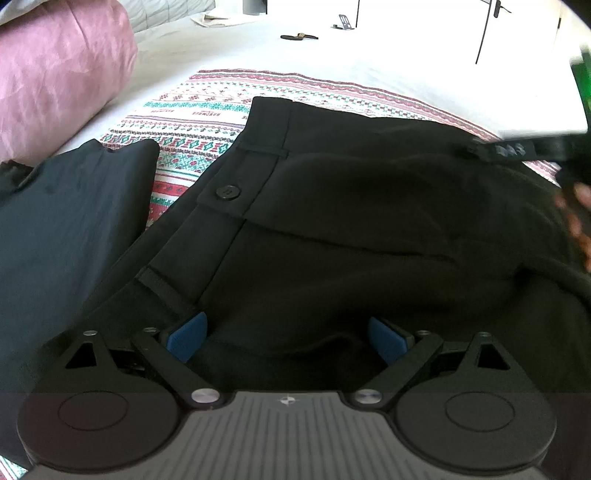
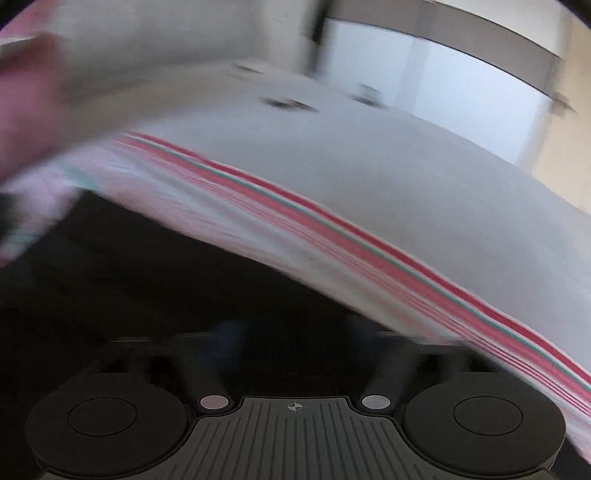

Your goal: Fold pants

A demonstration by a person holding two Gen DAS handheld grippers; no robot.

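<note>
Black pants (image 1: 351, 221) lie partly folded on a patterned cloth (image 1: 192, 122), waistband and button (image 1: 228, 192) to the left. My left gripper (image 1: 287, 338) sits low over the near edge of the pants, its blue pads (image 1: 186, 338) wide apart and open, with dark cloth lying between them. In the right wrist view everything is smeared by motion. My right gripper (image 2: 295, 343) hovers over the pants (image 2: 166, 277), its fingers faint, spread apart and holding nothing that I can make out. A blurred black part of the right-hand tool (image 1: 532, 149) and a person's fingers (image 1: 580, 206) show at the right edge.
A second dark folded garment (image 1: 66, 229) lies left of the pants. A pink pillow (image 1: 55, 74) sits at the far left on the white bed (image 1: 332, 55). A small dark object (image 1: 299, 36) and a phone stand (image 1: 343, 20) lie far back.
</note>
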